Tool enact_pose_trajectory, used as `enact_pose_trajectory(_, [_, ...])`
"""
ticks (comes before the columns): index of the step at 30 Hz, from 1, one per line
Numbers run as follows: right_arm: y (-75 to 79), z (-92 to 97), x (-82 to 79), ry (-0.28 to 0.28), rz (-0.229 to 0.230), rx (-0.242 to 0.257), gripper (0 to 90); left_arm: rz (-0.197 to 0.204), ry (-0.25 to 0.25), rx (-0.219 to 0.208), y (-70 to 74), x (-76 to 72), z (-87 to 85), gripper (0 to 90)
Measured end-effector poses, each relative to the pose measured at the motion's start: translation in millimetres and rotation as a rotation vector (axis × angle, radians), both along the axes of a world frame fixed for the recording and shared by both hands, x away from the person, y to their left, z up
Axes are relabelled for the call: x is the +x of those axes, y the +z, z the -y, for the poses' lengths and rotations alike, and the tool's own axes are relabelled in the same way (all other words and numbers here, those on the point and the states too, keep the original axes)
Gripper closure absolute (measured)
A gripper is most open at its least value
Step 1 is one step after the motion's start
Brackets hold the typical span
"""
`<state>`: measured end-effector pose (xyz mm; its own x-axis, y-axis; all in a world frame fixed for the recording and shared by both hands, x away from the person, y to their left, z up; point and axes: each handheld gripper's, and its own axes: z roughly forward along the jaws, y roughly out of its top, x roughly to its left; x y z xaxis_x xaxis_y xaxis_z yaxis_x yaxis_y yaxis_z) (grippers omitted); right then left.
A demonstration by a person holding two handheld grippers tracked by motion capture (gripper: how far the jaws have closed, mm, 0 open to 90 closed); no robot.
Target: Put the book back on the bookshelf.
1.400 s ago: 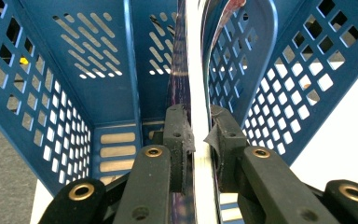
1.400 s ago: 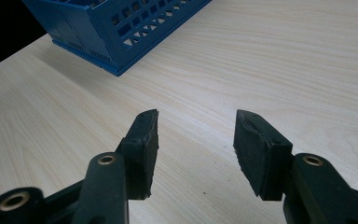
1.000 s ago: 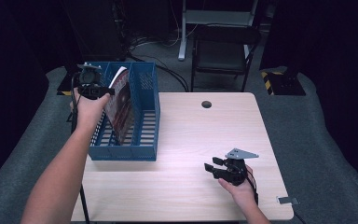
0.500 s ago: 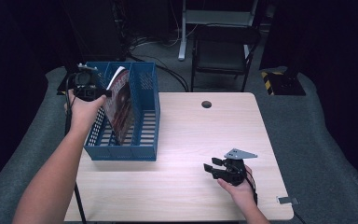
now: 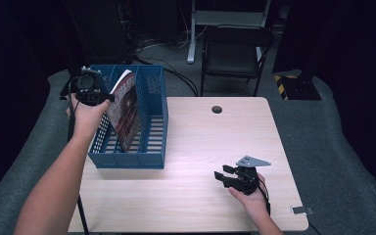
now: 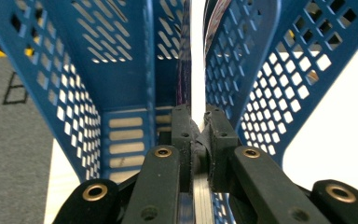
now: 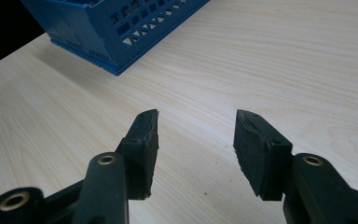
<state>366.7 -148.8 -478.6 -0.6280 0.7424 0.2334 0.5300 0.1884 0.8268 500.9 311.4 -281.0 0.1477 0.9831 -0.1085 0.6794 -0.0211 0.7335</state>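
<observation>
The left gripper (image 5: 89, 88) is clamped on the near edge of a magazine (image 5: 126, 110), its jaws having just drawn in the last little way onto it; in the left gripper view the two black pads (image 6: 182, 133) pinch the thin stack of pages between them (the page edges run straight up the middle of that view). The person's left hand (image 5: 85, 115) holds this gripper at the left rear corner of a blue slotted file basket (image 5: 152, 122). The magazine stands on edge inside the basket, leaning a little to the right, its reddish cover facing right and its white top corner poking above the basket's rim. The basket rests on the left part of a light wooden table (image 5: 200, 142), with its perforated walls (image 6: 270, 84) rising on either side of the gripped pages.

The right gripper (image 5: 230, 177) lies low over the table near its front right, well apart from the basket, held by the right hand (image 5: 249, 193). Its jaws stand apart with nothing between them; bare tabletop (image 7: 196, 140) shows in the gap, and a corner of the basket (image 7: 116, 28) sits farther off.
</observation>
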Motion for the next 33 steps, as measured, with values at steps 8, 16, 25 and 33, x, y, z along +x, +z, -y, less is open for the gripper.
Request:
enact_pose_trajectory(8, [0.8, 2.0, 0.0, -0.01, 0.0, 0.006, 49.8, 0.014, 0.028, -0.021, -1.8, 0.7, -6.6, 84.6])
enact_pose_trajectory(16, [1.1, 2.5, 0.3, -0.012, 0.003, 0.012, 50.0, 0.024, 0.048, -0.025, 0.1, 5.3, -7.3, 84.6])
enact_pose_trajectory(25, [1.8, 4.0, 0.2, -0.007, 0.011, 0.006, 50.0, 0.069, 0.096, -0.033, -0.6, 8.4, -4.5, 84.7])
enact_pose_trajectory(33, [1.5, 2.8, -0.5, -0.011, 0.001, 0.012, 50.0, 0.118, 0.127, -0.029, -3.2, 7.9, -3.6, 84.7])
